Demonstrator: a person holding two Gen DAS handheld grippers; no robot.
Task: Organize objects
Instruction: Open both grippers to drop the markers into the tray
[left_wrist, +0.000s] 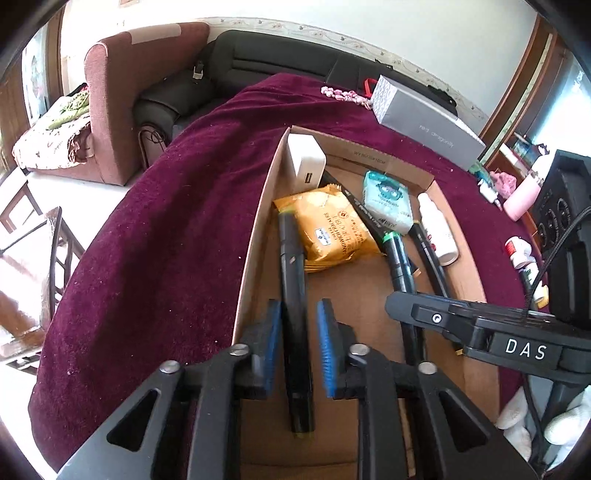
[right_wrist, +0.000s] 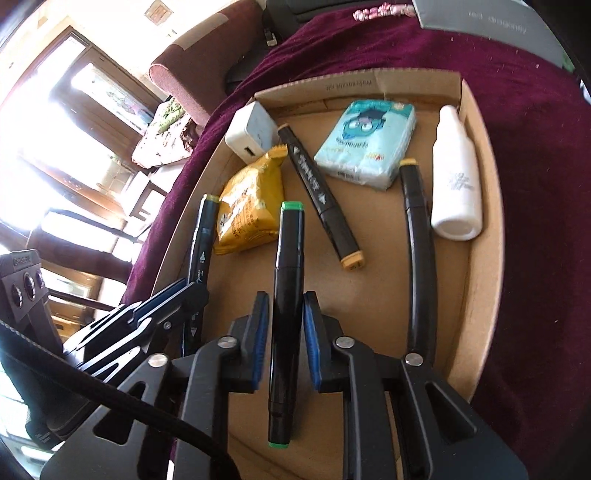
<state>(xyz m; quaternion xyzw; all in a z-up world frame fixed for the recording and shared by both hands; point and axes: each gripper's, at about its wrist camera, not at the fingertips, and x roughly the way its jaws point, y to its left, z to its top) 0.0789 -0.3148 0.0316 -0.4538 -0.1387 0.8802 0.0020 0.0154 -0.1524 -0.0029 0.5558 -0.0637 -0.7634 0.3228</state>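
Cardboard tray (left_wrist: 255, 236) on the maroon cloth already holds most items.

Left wrist view: left gripper (left_wrist: 298, 347) straddles a black marker (left_wrist: 293, 314) by the tray's left wall, pads slightly parted, no squeeze; looks just placed.

Right wrist view: right gripper (right_wrist: 284, 328) likewise loose around the green-capped marker (right_wrist: 286, 295). Also inside: charger (right_wrist: 251, 134), snack pack (right_wrist: 251, 206), tissues (right_wrist: 365, 144), white bottle (right_wrist: 456, 181), two more markers. Small items remain outside.

Both wrist views downward, close (shared box (left_wrist: 255, 236))
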